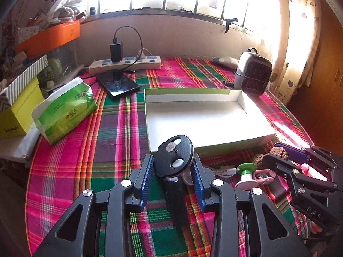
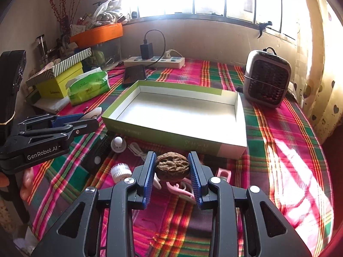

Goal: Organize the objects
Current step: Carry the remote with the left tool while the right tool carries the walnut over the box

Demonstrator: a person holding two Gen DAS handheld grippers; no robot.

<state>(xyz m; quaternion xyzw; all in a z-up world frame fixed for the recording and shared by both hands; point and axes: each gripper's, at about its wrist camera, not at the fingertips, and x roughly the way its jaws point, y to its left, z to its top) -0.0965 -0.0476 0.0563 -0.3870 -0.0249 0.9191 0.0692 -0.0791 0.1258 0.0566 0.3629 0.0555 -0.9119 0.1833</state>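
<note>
My left gripper (image 1: 173,169) is shut on a black disc-shaped gadget (image 1: 175,156) with white buttons, held above the plaid cloth just in front of the empty green-and-white box (image 1: 205,117). My right gripper (image 2: 172,167) is shut on a brown walnut (image 2: 172,166), held above the cloth in front of the same box (image 2: 178,113). In the left wrist view the right gripper (image 1: 285,156) shows at the right with the walnut (image 1: 279,152). In the right wrist view the left gripper (image 2: 85,120) shows at the left.
On the cloth lie a green-and-white spool (image 1: 246,174), a pink clip (image 2: 182,187), a white cable (image 2: 137,150), a white round cap (image 2: 119,144) and a black remote (image 2: 97,154). Behind stand a small heater (image 2: 267,78), a power strip (image 2: 154,61), a phone (image 1: 118,83), a tissue pack (image 1: 64,113).
</note>
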